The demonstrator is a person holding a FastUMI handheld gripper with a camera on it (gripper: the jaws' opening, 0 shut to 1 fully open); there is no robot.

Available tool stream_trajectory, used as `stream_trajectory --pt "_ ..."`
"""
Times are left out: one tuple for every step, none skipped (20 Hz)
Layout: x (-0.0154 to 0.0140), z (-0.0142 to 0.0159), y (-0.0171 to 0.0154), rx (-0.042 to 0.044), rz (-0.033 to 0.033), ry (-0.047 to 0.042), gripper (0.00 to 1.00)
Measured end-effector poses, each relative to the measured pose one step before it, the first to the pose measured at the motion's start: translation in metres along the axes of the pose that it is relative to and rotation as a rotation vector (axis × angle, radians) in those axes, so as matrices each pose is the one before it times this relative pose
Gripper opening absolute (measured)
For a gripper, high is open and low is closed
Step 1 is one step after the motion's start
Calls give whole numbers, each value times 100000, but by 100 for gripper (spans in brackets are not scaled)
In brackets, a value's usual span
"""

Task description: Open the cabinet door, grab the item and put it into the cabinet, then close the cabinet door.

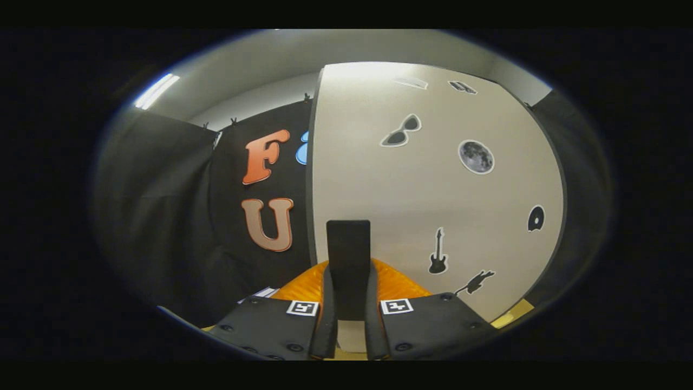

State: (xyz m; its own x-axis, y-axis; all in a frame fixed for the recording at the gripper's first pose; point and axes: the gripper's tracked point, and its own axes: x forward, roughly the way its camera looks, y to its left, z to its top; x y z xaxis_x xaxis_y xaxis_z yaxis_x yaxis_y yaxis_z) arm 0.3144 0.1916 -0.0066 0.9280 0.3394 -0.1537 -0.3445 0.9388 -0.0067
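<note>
— What are the tongs doing?

— The gripper (349, 271) is clenched on the handle (348, 244), a dark upright bar. One finger lies against each side of the bar, with no gap to be seen, so both seem to press on it.

— And where does the handle sit?

— It sits on the cabinet door (433, 179), the pale panel that rises behind the handle and spreads off to its right. The door's left edge runs just left of the handle.

— Anything on the door?

— Stickers. A guitar sticker (437, 252) is near the handle on its right, a moon sticker (476, 157) is higher and further right, and a sunglasses sticker (400, 131) is above the handle.

— And past the door?

— Left of the handle, beyond the door's edge, hangs the black cloth wall (162, 206). Far above it a ceiling light (157, 90) glows.

— Which step is this?

— It is a door step, since the handle is held. Whether the door is being opened or closed cannot be told, because the cabinet's inside is hidden behind the panel. Where the item lies cannot be told either.

— What does the next move call for?

— Probably a firm hold while the hand swings along the door's arc about its hinge, which is likely at the side far from the handle. The wrist should turn with the panel so that the bar does not slip out of the fingers.
</note>
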Motion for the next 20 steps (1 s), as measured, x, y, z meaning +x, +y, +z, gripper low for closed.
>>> stream_trajectory --pt "-583 128 359 326 1450 364 29" --pt "-629 48 212 -34 1555 141 29" --pt "-1345 -253 -27 -490 1511 -40 28" --pt "-1589 -52 -199 -527 1482 -222 28" --pt "-1650 -78 -327 -11 1716 -34 28" --pt "-1471 57 -269 947 1879 1 28" --pt "-1379 0 -171 1022 2000 247 28" --pt "-1322 -17 -30 395 1823 152 28" --pt "-1301 -6 -77 -353 1565 209 28" --pt "-1169 37 -64 -1076 1439 117 28" --pt "-1074 42 4 -969 1490 250 28" --pt "-1127 2 -166 -468 1656 518 28" --pt "-1223 18 -217 344 1789 476 28" --pt "-1161 146 -319 867 1876 412 28" --pt "-1259 10 -242 621 1781 346 28" --pt "-1154 -11 -228 322 1451 128 28" --pt "-1260 -11 -354 15 1148 157 28" --pt "-1418 3 -458 -46 915 41 28" --pt "-1252 95 -365 167 668 108 28" --pt "-1254 114 -474 144 491 -105 28"
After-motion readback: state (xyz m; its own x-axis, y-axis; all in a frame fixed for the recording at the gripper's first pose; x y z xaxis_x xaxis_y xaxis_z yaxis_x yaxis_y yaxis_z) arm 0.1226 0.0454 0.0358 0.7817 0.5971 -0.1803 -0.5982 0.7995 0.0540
